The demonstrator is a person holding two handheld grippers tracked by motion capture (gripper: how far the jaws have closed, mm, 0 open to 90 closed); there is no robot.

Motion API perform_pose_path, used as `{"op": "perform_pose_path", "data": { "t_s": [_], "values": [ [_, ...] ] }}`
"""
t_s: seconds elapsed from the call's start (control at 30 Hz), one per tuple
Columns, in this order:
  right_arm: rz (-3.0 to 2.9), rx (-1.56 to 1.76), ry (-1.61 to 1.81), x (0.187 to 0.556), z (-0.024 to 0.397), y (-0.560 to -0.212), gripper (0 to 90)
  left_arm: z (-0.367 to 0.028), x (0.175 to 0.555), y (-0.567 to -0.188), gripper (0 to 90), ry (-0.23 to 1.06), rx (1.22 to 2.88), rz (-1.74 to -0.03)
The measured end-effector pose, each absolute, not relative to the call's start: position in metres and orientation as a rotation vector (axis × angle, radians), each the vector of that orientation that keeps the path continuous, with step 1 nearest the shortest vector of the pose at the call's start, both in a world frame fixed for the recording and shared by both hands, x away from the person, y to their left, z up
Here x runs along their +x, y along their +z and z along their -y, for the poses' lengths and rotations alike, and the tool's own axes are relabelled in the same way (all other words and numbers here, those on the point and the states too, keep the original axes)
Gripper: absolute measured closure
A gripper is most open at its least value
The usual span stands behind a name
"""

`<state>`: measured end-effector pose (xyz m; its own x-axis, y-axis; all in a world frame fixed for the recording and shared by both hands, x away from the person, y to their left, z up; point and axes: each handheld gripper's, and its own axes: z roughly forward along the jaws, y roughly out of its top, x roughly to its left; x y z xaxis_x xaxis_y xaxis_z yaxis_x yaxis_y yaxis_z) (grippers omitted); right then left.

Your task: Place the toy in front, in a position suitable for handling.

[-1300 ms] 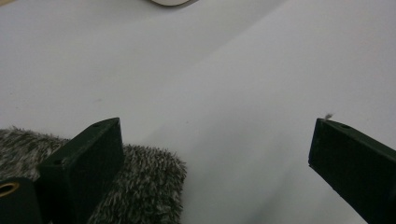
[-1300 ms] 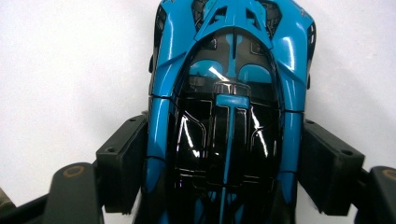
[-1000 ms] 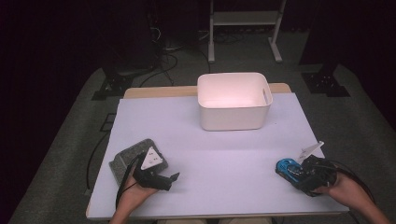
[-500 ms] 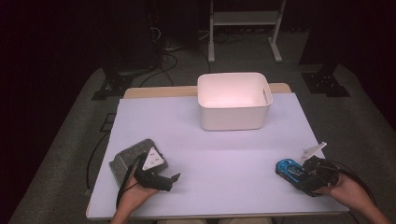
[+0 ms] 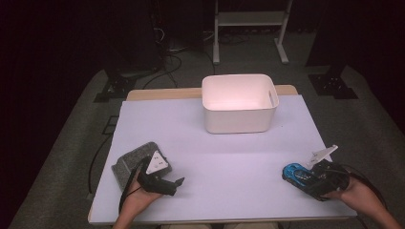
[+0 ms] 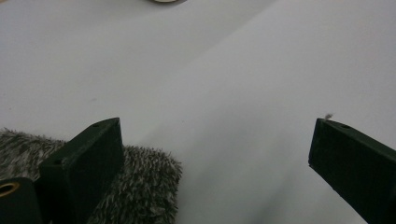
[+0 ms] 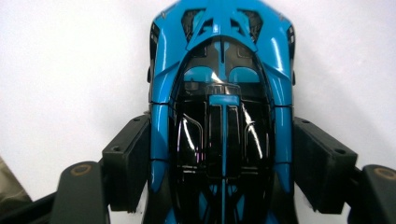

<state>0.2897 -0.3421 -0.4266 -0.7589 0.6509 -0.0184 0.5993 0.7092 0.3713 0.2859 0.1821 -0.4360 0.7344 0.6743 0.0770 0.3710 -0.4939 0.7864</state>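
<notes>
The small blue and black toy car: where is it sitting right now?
In the high view the blue and black toy car sits at the white table's near right corner, between the jaws of the right hand-held gripper, well short of the white plastic bin.

Grey carpet (image 5: 71, 157) (dim), dark room, white stand (image 5: 248, 19)

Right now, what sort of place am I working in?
Probably a lab or recording studio set up for tabletop handling: a table under a plain white sheet, dark surroundings with cables on grey carpet, and a metal stand behind. On it, a white bin.
</notes>
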Motion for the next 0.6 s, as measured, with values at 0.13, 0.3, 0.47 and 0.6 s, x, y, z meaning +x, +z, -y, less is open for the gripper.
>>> {"op": "perform_pose_path", "data": {
  "t_s": [0.13, 0.3, 0.47, 0.6],
  "values": [
    [-2.760, 1.016, 0.536, 0.289, 0.343, -0.427, 27.0, -0.183, 0.286, -0.436, 2.8, 0.485, 2.130, -0.789],
    [-2.771, 1.025, 0.502, 0.290, 0.341, -0.427, 26.7, -0.182, 0.286, -0.437, 2.7, 0.480, 2.140, -0.787],
    [-2.797, 1.033, 0.421, 0.295, 0.333, -0.425, 26.6, -0.181, 0.286, -0.437, 2.7, 0.476, 2.146, -0.782],
    [-2.795, 1.026, 0.432, 0.298, 0.330, -0.426, 26.5, -0.181, 0.286, -0.439, 2.7, 0.473, 2.153, -0.781]
  ]
}}
